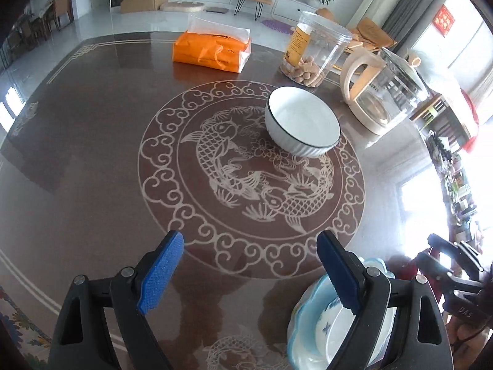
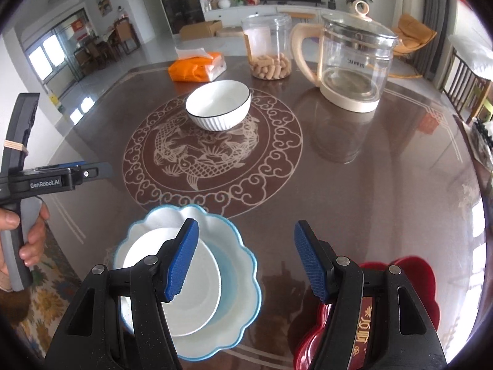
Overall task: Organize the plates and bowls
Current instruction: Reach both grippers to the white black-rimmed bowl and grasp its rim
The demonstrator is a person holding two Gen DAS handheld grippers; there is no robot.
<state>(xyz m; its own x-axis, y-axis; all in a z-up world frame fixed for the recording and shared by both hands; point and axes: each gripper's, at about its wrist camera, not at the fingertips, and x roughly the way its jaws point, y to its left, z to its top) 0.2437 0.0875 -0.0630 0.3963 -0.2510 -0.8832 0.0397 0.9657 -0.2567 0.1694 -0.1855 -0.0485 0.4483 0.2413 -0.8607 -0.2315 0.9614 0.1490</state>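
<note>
A white ribbed bowl with a dark rim [image 1: 303, 121] [image 2: 218, 104] stands on the far part of the table's carved fish medallion. Near the front edge lies a scalloped blue-rimmed plate [image 2: 228, 277] [image 1: 303, 317] with a smaller white plate [image 2: 197, 283] [image 1: 336, 323] resting in it. My left gripper [image 1: 249, 273] hangs open over bare table, its right finger above the plate's edge. My right gripper [image 2: 245, 265] is open too, with its left finger over the white plate and nothing between the pads. The left tool and the hand holding it [image 2: 27, 185] appear at the right wrist view's left edge.
An orange tissue pack [image 1: 212, 49] [image 2: 197, 67], a clear jar of snacks [image 1: 314, 49] [image 2: 269, 51] and a glass kettle [image 1: 382, 92] [image 2: 351, 61] stand along the table's far side. A red lacquer box [image 2: 409, 308] sits at the front right, under my right finger.
</note>
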